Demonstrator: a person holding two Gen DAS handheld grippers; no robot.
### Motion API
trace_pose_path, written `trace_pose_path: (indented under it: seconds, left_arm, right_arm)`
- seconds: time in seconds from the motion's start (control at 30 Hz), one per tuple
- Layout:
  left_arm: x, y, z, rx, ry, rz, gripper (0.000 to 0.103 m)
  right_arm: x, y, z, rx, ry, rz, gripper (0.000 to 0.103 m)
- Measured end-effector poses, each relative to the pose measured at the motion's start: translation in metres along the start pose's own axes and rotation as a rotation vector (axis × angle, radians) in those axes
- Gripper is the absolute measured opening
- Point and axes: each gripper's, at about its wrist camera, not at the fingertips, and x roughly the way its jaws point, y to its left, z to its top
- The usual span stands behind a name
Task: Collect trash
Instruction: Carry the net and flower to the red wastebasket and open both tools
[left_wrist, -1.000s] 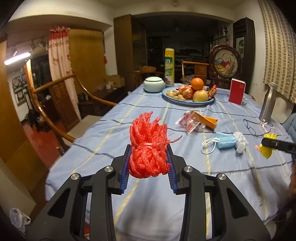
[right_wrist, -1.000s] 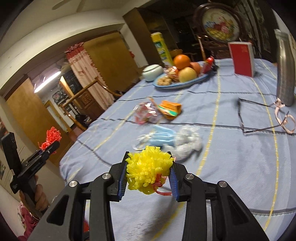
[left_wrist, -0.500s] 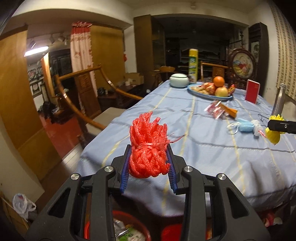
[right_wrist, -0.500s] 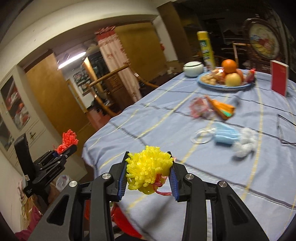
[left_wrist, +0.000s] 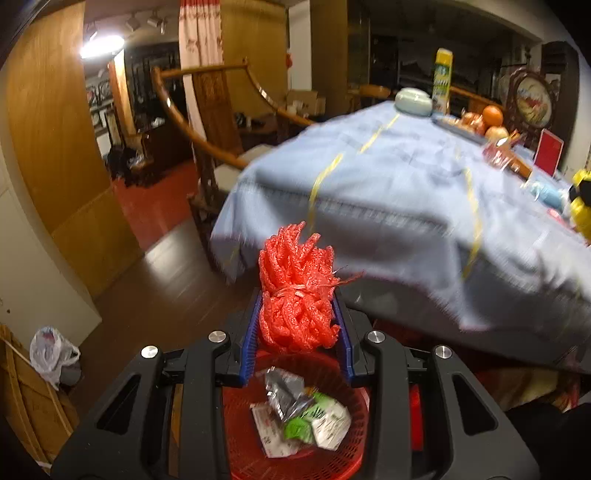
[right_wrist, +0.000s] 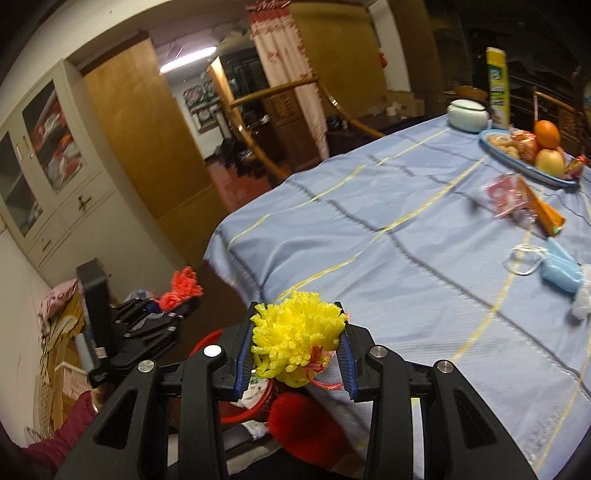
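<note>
My left gripper (left_wrist: 297, 332) is shut on a bundle of red foam net (left_wrist: 295, 291), hanging just above a red mesh waste basket (left_wrist: 332, 465) on the floor that holds several wrappers. My right gripper (right_wrist: 293, 350) is shut on a bundle of yellow foam net (right_wrist: 295, 339), over the near corner of the blue-clothed table (right_wrist: 388, 258). In the right wrist view the left gripper (right_wrist: 173, 306) with its red net (right_wrist: 183, 286) shows at the left, and the basket's rim (right_wrist: 207, 341) peeks out below. On the table lie a blue face mask (right_wrist: 559, 271), a red wrapper (right_wrist: 504, 195) and an orange packet (right_wrist: 543, 210).
A wooden armchair (left_wrist: 207, 122) stands by the table's left side. A fruit plate (right_wrist: 528, 157), white lidded jar (right_wrist: 467, 114) and yellow can (right_wrist: 498, 86) sit at the far end. A white plastic bag (left_wrist: 51, 350) lies on the dark floor by a cabinet (right_wrist: 48, 166).
Both grippers have swung left and off the table, still holding their nets. The left one has dropped down over the red basket, which now fills the bottom of its view.
</note>
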Motion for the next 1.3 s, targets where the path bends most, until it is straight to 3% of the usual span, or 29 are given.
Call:
trace_pose_path:
  seconds: [0.1,0.17,0.33,0.8,1.03,1.1,1.17,1.3]
  left_arm:
    - [0.016,0.006,-0.015,-0.002,0.061,-0.010,0.043]
    - [0.024,0.008,-0.025,-0.001,0.096,0.006,0.075]
    - [0.022,0.015,-0.031,0.008,0.068,0.089,0.096]
    - [0.017,0.064,-0.022,-0.113,0.058,0.157,0.096]
    - [0.007,0.107,-0.020,-0.202,0.039,0.225,0.096]
    - [0.005,0.117,-0.021,-0.222,0.037,0.235,0.096]
    - [0.003,0.125,-0.022,-0.241,0.036,0.246,0.096]
    - [0.000,0.137,-0.025,-0.270,0.035,0.243,0.096]
  right_arm:
    - [0.012,0.010,-0.002,-0.014,0.033,0.007,0.038]
    - [0.019,0.013,-0.003,-0.021,0.049,0.010,0.038]
    - [0.034,0.023,-0.009,-0.035,0.089,0.023,0.038]
    - [0.084,0.055,-0.020,-0.095,0.220,0.075,0.039]
    - [0.123,0.103,-0.021,-0.181,0.307,0.146,0.041]
    - [0.133,0.117,-0.020,-0.198,0.330,0.174,0.046]
    - [0.139,0.127,-0.019,-0.209,0.339,0.191,0.059]
    - [0.135,0.136,-0.020,-0.245,0.330,0.187,0.065]
